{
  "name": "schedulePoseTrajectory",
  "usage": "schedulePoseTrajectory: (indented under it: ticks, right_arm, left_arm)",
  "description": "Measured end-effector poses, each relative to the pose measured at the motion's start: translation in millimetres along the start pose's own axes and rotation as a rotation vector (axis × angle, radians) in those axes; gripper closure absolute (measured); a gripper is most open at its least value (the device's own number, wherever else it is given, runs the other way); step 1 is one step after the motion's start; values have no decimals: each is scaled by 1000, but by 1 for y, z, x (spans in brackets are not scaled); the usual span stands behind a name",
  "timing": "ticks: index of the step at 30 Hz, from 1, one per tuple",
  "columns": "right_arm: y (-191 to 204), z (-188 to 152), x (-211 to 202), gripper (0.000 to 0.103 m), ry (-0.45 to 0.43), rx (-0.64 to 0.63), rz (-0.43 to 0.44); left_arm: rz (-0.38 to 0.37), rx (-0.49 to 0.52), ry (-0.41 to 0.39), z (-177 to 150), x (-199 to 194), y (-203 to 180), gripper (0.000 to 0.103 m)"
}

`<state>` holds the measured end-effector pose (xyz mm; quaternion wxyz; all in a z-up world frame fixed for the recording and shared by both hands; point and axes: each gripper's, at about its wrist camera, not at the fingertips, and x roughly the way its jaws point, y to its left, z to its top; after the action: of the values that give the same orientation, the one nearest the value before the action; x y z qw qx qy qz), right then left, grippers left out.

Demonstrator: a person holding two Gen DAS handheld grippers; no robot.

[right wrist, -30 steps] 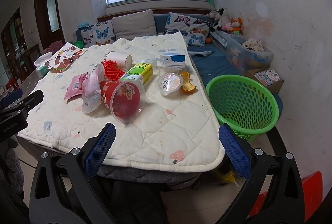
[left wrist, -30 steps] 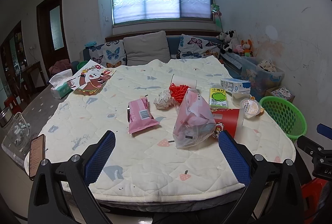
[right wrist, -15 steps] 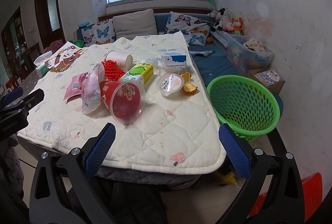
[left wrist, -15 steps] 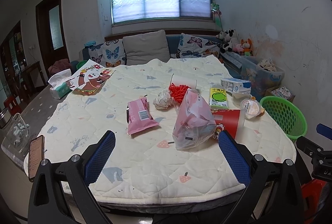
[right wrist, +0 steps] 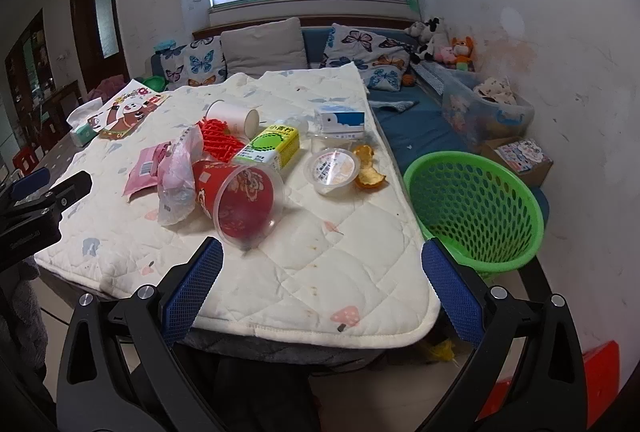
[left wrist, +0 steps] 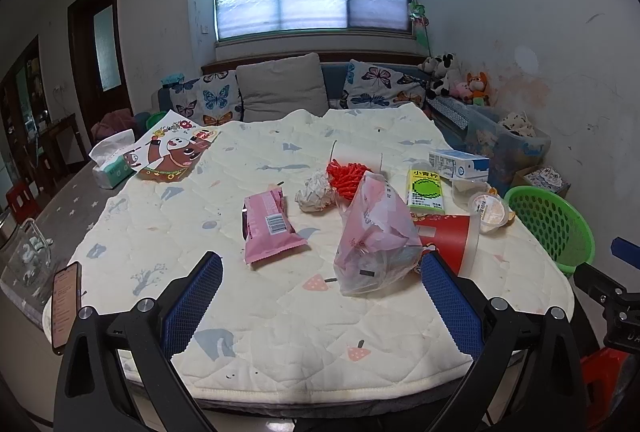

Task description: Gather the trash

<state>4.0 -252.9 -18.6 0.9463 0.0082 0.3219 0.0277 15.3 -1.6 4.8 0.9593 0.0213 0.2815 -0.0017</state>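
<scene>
Both pairs of tongs hang just off the near edge of the bench, each gaping wide with nothing between the blue pads: the left tongs [left wrist: 320, 306] face its middle, the right tongs [right wrist: 322, 288] its near right corner.

Nearest on the cream quilted cover [right wrist: 320, 272] lies a red paper cup on its side under a clear lid [right wrist: 240, 198]; in the left view a crumpled pink-and-clear plastic bag [left wrist: 374, 240] hides most of it. Left of the bag lies a flat pink snack wrapper [left wrist: 268, 226].

Behind these come a ball of crumpled white paper [left wrist: 316, 192], a yellow-green drink carton [right wrist: 272, 148], a clear sealed jelly cup [right wrist: 332, 170] and orange peel [right wrist: 370, 172] at the right edge.

Further back a red comb-like plastic piece [right wrist: 218, 138], half covered, touches a tipped white paper cup [right wrist: 234, 116]; beside them sits a blue-and-white box [right wrist: 342, 122].

A green perforated plastic basket [right wrist: 474, 208] stands off the right edge, its base hidden.

A phone [left wrist: 64, 306] at the near left corner is partly cut off by the left tongs.
</scene>
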Motion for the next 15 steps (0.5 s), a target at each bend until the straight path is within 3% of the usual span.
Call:
schedulePoseTrajectory:
  ticks: [15]
  right_arm:
    - [-3,12,14,4,-10,-20,44]
  left_arm:
    - [-34,4,33,18,26,0,6]
